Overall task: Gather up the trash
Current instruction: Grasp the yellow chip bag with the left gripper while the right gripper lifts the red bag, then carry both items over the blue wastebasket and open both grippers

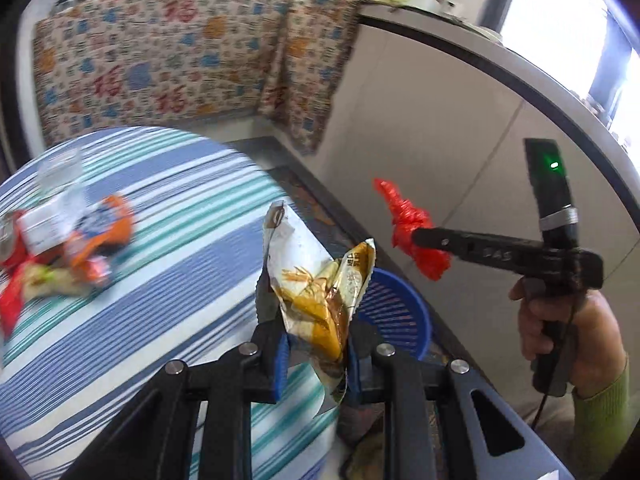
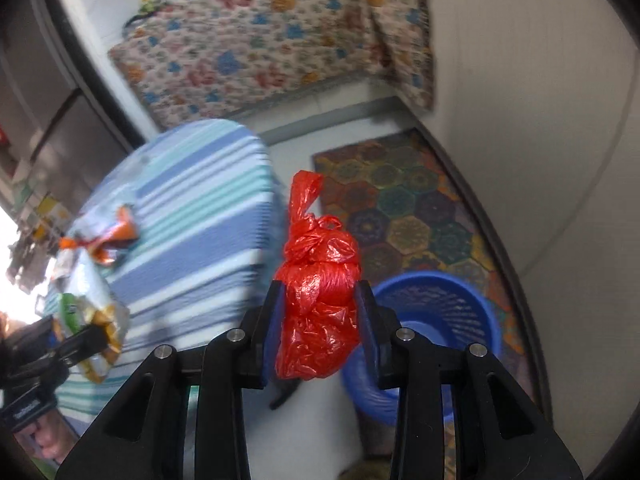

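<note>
My left gripper (image 1: pixel 314 354) is shut on a crumpled yellow snack wrapper (image 1: pixel 320 288), held above the edge of the striped table (image 1: pixel 160 264). My right gripper (image 2: pixel 320 320) is shut on a knotted red plastic bag (image 2: pixel 318 292), held in the air above the floor. A blue plastic basket (image 2: pixel 440 320) stands on the floor just right of the table; it also shows in the left wrist view (image 1: pixel 400 308). The right gripper with the red bag (image 1: pixel 412 228) shows in the left wrist view, above the basket. The left gripper with the wrapper (image 2: pixel 96 336) shows at the left of the right wrist view.
More wrappers (image 1: pixel 76 240) and a clear plastic cup (image 1: pixel 60 172) lie on the table's far left. A patterned mat (image 2: pixel 416 208) covers the floor under the basket. A white cabinet (image 1: pixel 460 128) stands to the right; a floral cloth (image 1: pixel 160 60) hangs behind.
</note>
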{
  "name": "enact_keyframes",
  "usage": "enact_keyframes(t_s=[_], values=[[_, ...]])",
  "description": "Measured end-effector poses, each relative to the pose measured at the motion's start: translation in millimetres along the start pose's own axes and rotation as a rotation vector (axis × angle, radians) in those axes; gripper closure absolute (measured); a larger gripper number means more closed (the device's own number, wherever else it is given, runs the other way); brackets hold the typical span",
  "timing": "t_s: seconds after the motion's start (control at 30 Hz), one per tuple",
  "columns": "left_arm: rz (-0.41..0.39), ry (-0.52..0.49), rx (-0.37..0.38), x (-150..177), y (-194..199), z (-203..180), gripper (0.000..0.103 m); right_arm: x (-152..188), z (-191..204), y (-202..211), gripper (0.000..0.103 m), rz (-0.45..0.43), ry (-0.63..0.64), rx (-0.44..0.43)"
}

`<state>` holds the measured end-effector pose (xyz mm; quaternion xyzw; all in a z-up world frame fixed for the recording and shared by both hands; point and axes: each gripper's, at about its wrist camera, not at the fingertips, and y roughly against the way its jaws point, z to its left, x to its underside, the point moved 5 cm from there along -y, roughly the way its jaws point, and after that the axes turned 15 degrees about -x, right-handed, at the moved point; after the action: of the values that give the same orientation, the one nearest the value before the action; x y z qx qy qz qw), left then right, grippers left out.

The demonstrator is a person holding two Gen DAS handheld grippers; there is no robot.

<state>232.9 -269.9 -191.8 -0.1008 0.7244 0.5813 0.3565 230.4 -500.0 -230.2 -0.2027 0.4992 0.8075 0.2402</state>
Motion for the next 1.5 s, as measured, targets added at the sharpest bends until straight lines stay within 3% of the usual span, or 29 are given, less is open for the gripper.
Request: enact_keyframes(t_s=[0.1, 0.27, 0.7, 0.8, 0.83, 0.87, 1.0, 1.13, 1.23, 1.33, 1.5], values=[[0.036, -0.034, 0.047, -8.2, -30.9, -44.5, 0.080, 8.6, -43.5, 2.6, 0.067, -0.012, -0.039, 0.084], [0.093, -0.087, 0.079, -10.2, -85.2, -104.8, 0.080, 19.6, -87.0, 2.0, 0.067, 0.006, -0.098, 0.093], [0.185, -0.164, 0.073, 4.0, -166.1, -158.0, 0.079, 22.6, -131.4, 8.7, 0.066, -0.003, -0.200, 0.116], [0.206, -0.190, 0.066, 6.7, -181.5, -164.7, 0.073, 22.3, -136.4, 11.4, 0.055, -0.019, -0.218, 0.110], [0.223, -0.199, 0.060, 8.4, -188.8, -167.3, 0.059, 22.4, -137.8, 13.4, 0.044, -0.026, -0.229, 0.100], [0.226, -0.199, 0.043, 7.9, -194.4, -167.7, 0.049, 21.5, -138.7, 14.8, 0.042, -0.035, -0.236, 0.092], [0.221, -0.159, 0.033, 1.3, -204.0, -163.7, 0.047, 17.6, -140.8, 24.2, 0.042, -0.064, -0.243, 0.101], [0.169, -0.121, 0.038, -8.7, -182.6, -154.3, 0.047, 7.7, -133.6, 36.0, 0.039, -0.114, -0.206, 0.133], [0.105, -0.085, 0.048, -11.5, -144.4, -141.3, 0.047, -2.0, -120.4, 43.5, 0.030, -0.168, -0.163, 0.169], [0.054, -0.053, 0.052, -7.7, -100.6, -122.4, 0.046, -11.7, -97.3, 45.0, 0.028, -0.207, -0.096, 0.195], [-0.002, -0.034, -0.031, 13.1, -40.5, -71.6, 0.040, -16.5, -25.0, 29.5, 0.024, -0.223, 0.057, 0.123]])
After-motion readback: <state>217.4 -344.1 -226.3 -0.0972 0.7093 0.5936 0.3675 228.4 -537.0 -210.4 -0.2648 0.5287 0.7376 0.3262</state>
